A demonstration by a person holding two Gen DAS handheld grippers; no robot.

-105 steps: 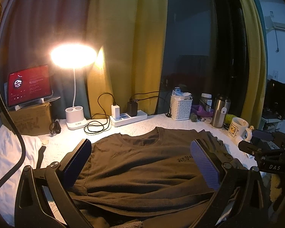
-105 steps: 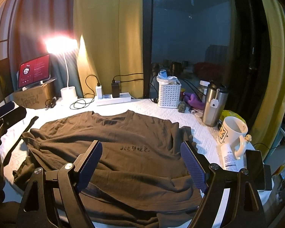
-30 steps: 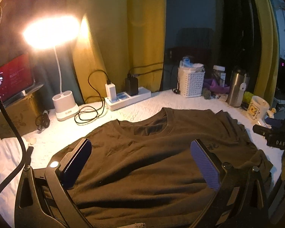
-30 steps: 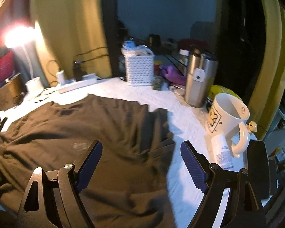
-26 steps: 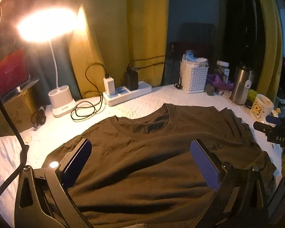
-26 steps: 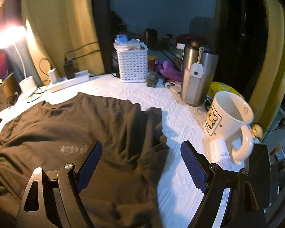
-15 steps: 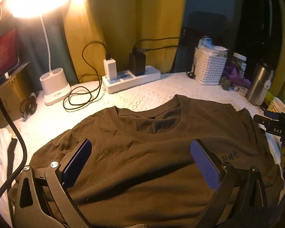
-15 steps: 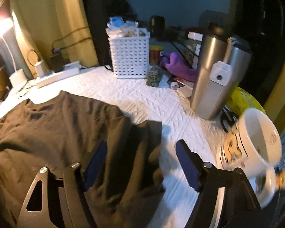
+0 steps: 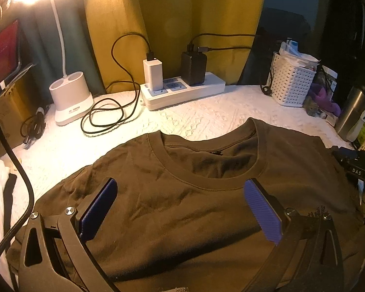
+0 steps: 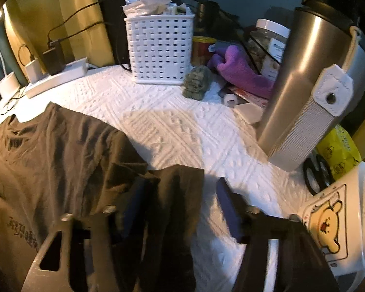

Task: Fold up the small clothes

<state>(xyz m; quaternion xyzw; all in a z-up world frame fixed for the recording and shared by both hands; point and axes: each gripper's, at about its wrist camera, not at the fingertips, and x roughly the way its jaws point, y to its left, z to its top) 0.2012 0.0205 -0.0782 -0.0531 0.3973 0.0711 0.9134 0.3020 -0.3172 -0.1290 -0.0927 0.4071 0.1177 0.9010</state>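
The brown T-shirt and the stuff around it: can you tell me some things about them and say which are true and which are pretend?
1. The brown T-shirt lies on a white cloth. True.
2. The white basket is empty. False: papers stick out of its top.
3. Two chargers are plugged into the power strip. True.
4. The mug shows a blue fish. False: it shows a yellow cartoon bear.
5. The left gripper squeezes the collar. False: its jaws stand wide apart over the shirt.
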